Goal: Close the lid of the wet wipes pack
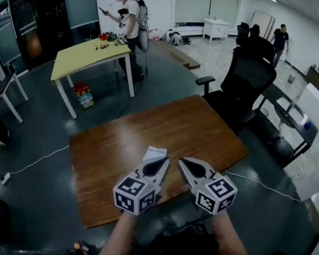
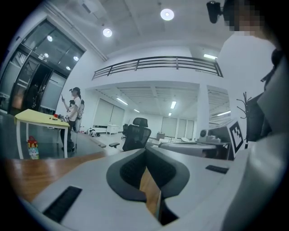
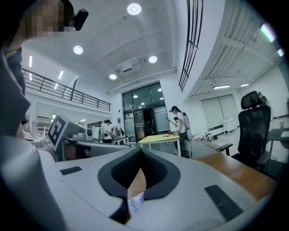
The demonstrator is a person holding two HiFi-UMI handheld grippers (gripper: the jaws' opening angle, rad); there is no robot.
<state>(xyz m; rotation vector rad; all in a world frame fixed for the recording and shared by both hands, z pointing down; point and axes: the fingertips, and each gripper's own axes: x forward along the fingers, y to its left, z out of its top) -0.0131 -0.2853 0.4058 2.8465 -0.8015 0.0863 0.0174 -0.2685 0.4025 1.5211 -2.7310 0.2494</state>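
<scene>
The white wet wipes pack [image 1: 154, 152] lies on the brown wooden table [image 1: 122, 151] near its front edge, half hidden behind my left gripper [image 1: 163, 163]. In the head view both grippers hang side by side above the front of the table, lifted off it and pointing away from me. The left gripper's jaws [image 2: 145, 152] meet at the tips with nothing between them. My right gripper [image 1: 182, 163] is shut and empty too [image 3: 141, 152]; a corner of the pack [image 3: 135, 201] shows through the gap below its pads. From here I cannot see whether the lid is down.
A black office chair [image 1: 247, 78] stands at the table's right side, with white desks [image 1: 318, 104] beyond it. A yellow table [image 1: 87, 55] with a person [image 1: 129, 18] beside it stands further back. A white cable [image 1: 37, 162] runs over the floor at the left.
</scene>
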